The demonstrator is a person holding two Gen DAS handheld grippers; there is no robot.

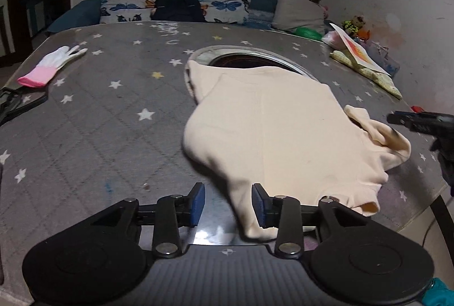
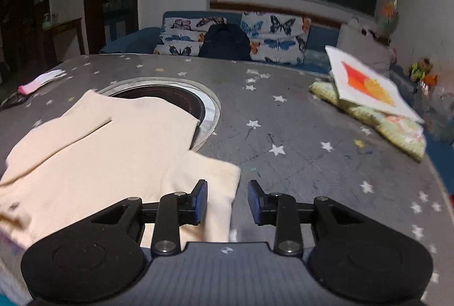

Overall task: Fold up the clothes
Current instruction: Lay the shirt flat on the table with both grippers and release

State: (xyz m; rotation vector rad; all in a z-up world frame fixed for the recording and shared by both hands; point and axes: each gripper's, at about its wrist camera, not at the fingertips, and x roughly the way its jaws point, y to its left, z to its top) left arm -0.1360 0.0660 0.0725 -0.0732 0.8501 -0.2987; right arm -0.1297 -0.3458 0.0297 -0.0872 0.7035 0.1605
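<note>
A cream-coloured garment (image 1: 278,133) lies spread on the grey star-patterned table (image 1: 99,113), partly over a round inset. My left gripper (image 1: 228,204) is open at the table's near edge, its jaws straddling the garment's near corner, which hangs between them. My right gripper (image 2: 227,201) is open and empty, low over the table, with the edge of the garment (image 2: 113,153) between and just left of its jaws. The right gripper's tip also shows in the left wrist view (image 1: 420,120), beside the garment's bunched right end.
A round dark inset (image 2: 170,104) sits mid-table. A white and pink glove (image 1: 54,65) lies at the far left. A patterned cloth with a white card on it (image 2: 369,96) lies at the right. A sofa with butterfly cushions (image 2: 227,36) stands behind.
</note>
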